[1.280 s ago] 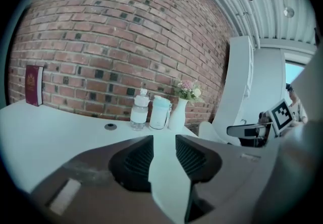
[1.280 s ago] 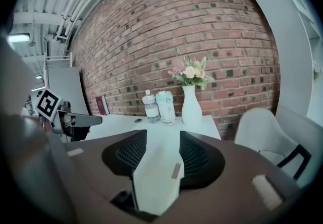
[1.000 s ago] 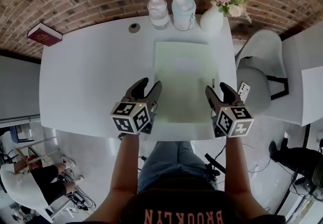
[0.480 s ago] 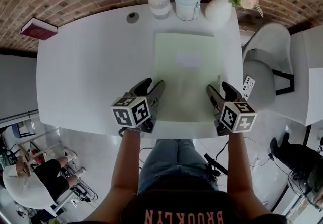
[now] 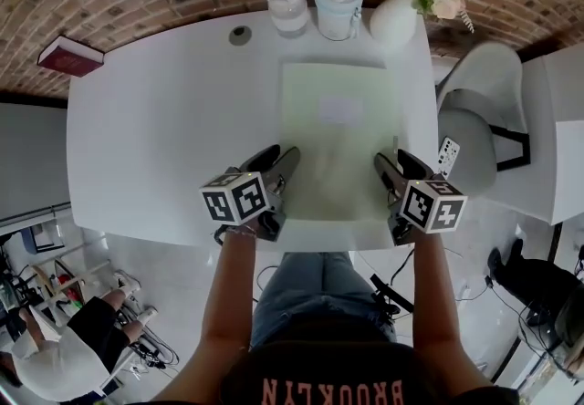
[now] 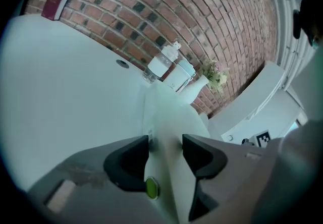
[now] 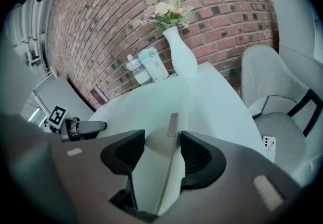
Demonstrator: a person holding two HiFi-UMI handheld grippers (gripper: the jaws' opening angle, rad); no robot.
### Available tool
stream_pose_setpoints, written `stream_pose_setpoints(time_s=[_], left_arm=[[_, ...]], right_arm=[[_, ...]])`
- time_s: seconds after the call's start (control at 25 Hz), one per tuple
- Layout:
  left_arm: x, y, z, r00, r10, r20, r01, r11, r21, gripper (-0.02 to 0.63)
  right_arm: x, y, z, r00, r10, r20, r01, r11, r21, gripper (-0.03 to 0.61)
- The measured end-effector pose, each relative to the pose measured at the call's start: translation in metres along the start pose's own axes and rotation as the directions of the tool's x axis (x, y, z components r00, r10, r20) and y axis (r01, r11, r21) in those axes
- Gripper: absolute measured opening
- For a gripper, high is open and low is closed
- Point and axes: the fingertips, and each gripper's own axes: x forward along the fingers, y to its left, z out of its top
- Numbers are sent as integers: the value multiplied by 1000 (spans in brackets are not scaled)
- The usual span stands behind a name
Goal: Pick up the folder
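Observation:
A pale green folder (image 5: 333,134) lies flat on the white table (image 5: 164,129), with its near end at the front edge. My left gripper (image 5: 278,158) sits low at the folder's near left edge. In the left gripper view that edge (image 6: 164,117) runs between the jaws, which stand apart (image 6: 165,148). My right gripper (image 5: 396,161) is at the near right edge. Its jaws (image 7: 162,150) are closing, and the folder's right edge (image 7: 161,107) lies in the gap without being pressed.
A red book (image 5: 68,57) lies at the table's far left corner. Two clear containers (image 5: 286,2) (image 5: 336,2) and a white vase of flowers (image 5: 394,18) stand along the far edge by the brick wall. A white chair (image 5: 479,120) holding a small remote (image 5: 446,155) is to the right.
Both grippers have come down to table level at the folder's near corners. The left one has rolled over a little. The folder has not moved.

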Motion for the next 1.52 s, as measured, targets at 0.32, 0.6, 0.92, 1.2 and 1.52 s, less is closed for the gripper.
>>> stream_pose_setpoints(time_s=[0.32, 0.6, 0.92, 1.2, 1.52], left_arm=[[-12, -10, 12, 1000, 6, 22, -6, 1000, 12, 215], [-26, -22, 19, 999, 1, 41, -3, 999, 49, 215], [-47, -37, 33, 996, -16, 85, 7, 994, 108, 213], [-72, -59, 54, 989, -38, 143, 6, 976, 217, 212], [-91, -82, 84, 967, -80, 242, 9, 959, 282, 212]], right_arm=[[-12, 11, 4, 999, -30, 18, 30, 999, 42, 216], [-25, 23, 11, 998, -34, 49, 33, 999, 21, 215], [-42, 43, 26, 994, -27, 111, 30, 999, -30, 212], [-62, 67, 48, 982, 4, 189, 17, 994, -109, 212], [-83, 90, 85, 959, 35, 282, 27, 977, -214, 210]])
